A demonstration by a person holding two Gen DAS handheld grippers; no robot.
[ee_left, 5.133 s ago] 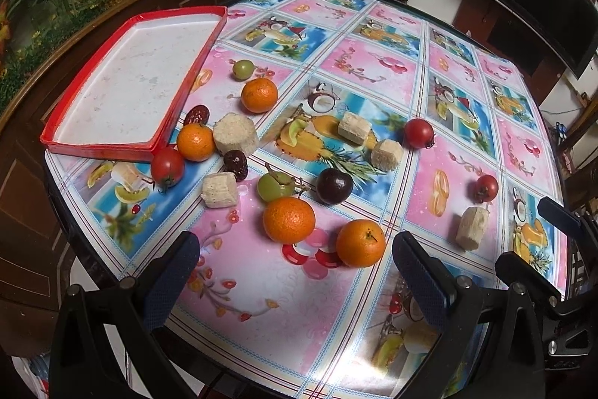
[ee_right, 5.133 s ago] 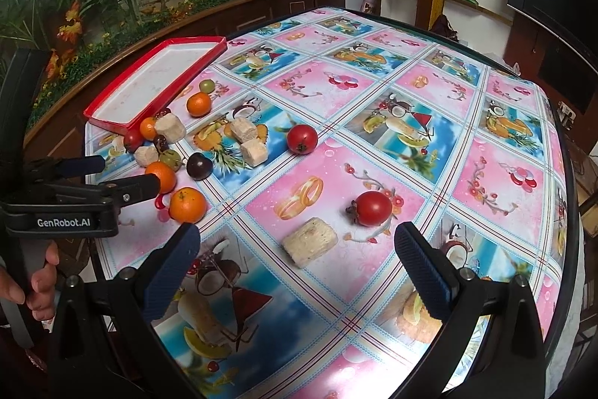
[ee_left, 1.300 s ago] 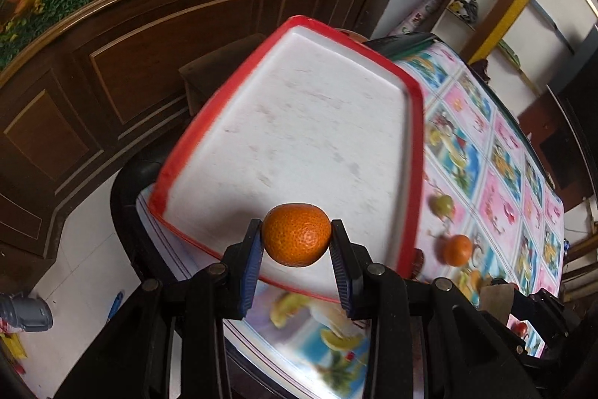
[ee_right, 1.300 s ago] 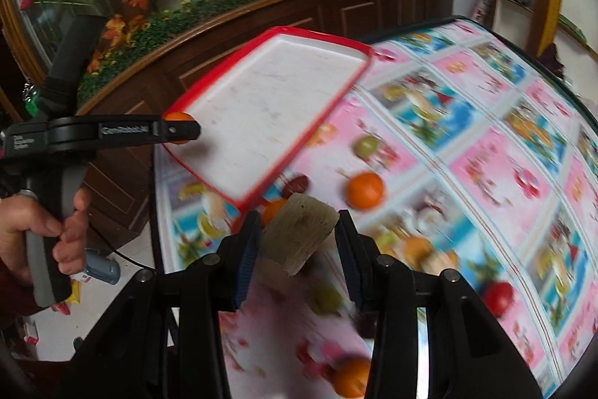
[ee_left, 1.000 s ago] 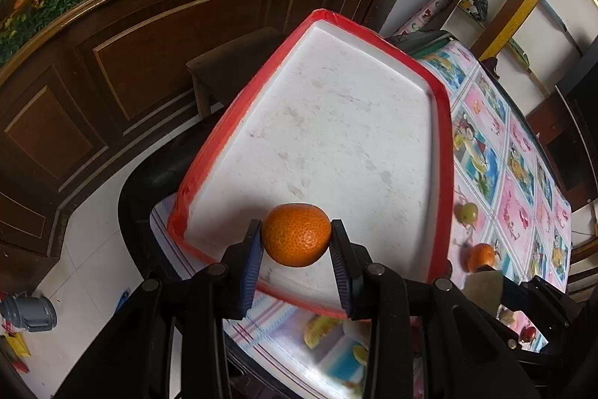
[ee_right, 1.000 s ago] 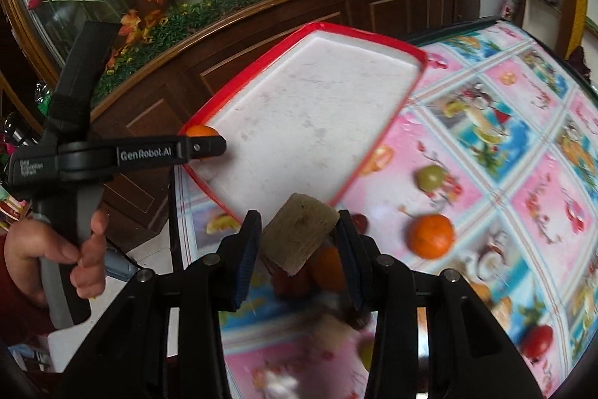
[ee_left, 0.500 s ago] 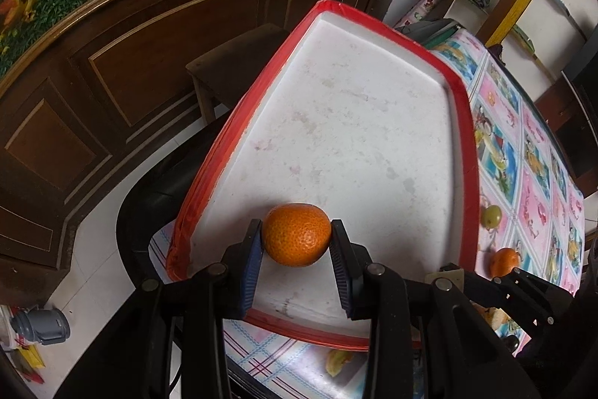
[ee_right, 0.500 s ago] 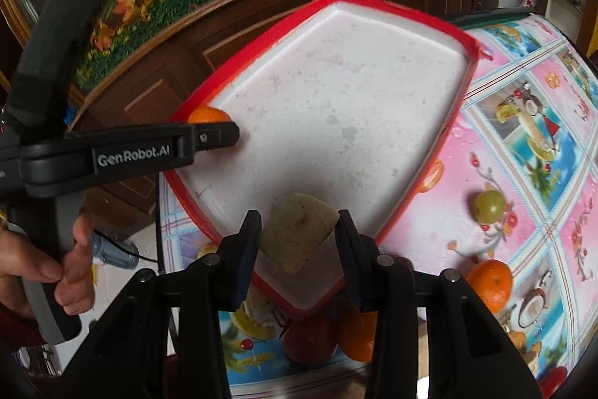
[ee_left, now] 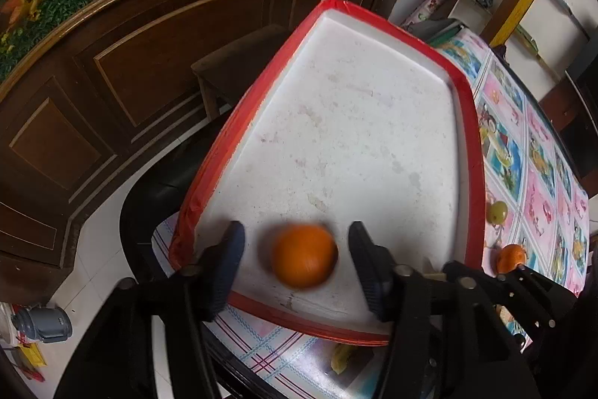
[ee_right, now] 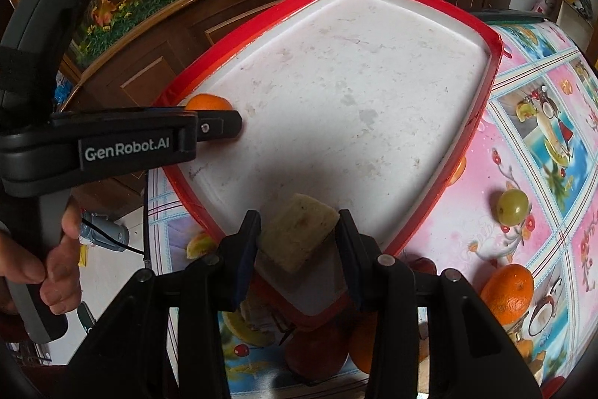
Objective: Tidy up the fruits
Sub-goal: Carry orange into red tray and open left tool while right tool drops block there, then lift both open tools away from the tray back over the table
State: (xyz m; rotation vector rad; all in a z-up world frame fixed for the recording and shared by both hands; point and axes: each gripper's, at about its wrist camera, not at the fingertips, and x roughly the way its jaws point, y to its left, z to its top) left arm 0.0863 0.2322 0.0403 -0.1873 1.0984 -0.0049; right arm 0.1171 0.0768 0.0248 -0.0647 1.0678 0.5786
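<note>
The left gripper [ee_left: 297,262] is over the near left corner of the red-rimmed white tray [ee_left: 209,167], fingers spread wide apart. An orange [ee_left: 303,255] sits between them, touching neither pad, blurred, over the tray floor; whether it rests on the floor cannot be told. In the right wrist view this orange [ee_right: 207,102] shows just behind the left gripper's fingertip, beside the tray's left rim [ee_right: 175,92]. The right gripper [ee_right: 297,243] is at the tray's near corner, fingers pinching a pale tan block [ee_right: 299,236] tilted on its edge, above the tray floor. On the patterned tablecloth [ee_right: 530,152] to the right of the tray lie a green fruit [ee_right: 512,206] and, nearer, a second orange [ee_right: 508,288], both apart from the tray. Red and orange fruit [ee_right: 317,350] lies under the right gripper, partly hidden.
</note>
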